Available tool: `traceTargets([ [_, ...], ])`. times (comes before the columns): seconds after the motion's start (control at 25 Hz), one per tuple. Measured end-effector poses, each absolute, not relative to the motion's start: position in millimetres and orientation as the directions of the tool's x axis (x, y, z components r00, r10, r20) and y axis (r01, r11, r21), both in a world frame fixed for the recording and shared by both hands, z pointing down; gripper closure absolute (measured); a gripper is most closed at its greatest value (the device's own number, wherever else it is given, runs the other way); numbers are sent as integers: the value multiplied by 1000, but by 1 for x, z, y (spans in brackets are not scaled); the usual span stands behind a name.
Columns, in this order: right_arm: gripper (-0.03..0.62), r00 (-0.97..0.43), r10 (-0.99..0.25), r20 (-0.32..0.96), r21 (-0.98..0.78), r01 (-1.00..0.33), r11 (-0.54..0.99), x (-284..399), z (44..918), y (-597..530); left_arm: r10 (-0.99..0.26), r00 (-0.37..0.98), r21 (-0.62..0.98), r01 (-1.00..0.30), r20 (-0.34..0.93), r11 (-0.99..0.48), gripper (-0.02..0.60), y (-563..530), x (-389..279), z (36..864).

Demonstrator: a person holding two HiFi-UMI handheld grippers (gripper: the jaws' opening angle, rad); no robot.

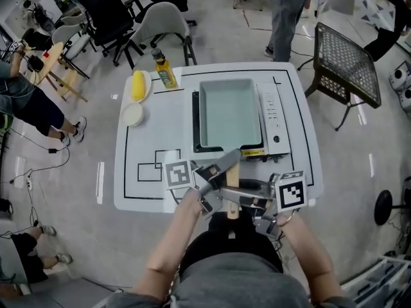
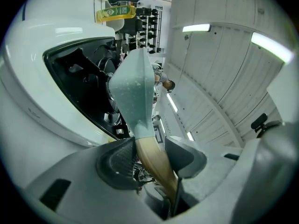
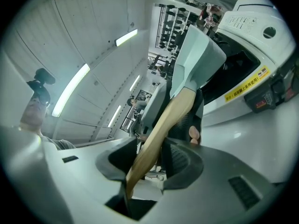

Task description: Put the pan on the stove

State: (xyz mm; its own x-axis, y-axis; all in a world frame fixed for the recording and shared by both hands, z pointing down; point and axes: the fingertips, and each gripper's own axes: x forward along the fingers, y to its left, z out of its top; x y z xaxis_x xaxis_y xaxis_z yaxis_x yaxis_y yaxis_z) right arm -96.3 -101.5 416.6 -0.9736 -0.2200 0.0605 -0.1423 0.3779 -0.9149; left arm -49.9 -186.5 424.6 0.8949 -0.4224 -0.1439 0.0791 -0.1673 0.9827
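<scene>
Left tool (image 2: 147, 148) and right tool (image 3: 156, 157) both clamp the wooden handle (image 1: 232, 177) jutting past the near edge of the desk (image 1: 144, 140), pan (image 1: 230, 114) on the stove (image 1: 273, 117), bare desk to its left.

Pale mint pan (image 1: 229, 113) with tan wooden handle (image 1: 234, 172); black-topped white stove (image 1: 273, 117); white bench (image 1: 146, 135) with black outlines; yellow bottle (image 1: 164, 70).

The white table (image 1: 131, 147) carries a stove (image 1: 273, 117), oil bottle (image 1: 165, 71), plate (image 1: 148, 80) and small bowl (image 1: 132, 114).
</scene>
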Motion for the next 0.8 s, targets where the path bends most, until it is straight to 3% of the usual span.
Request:
traceTargets([
  [0.8, 422, -981, -187, 46, -929, -111, 354, -92, 424, -120, -443, 889, 988, 62, -118, -139, 402, -206, -48, 436],
])
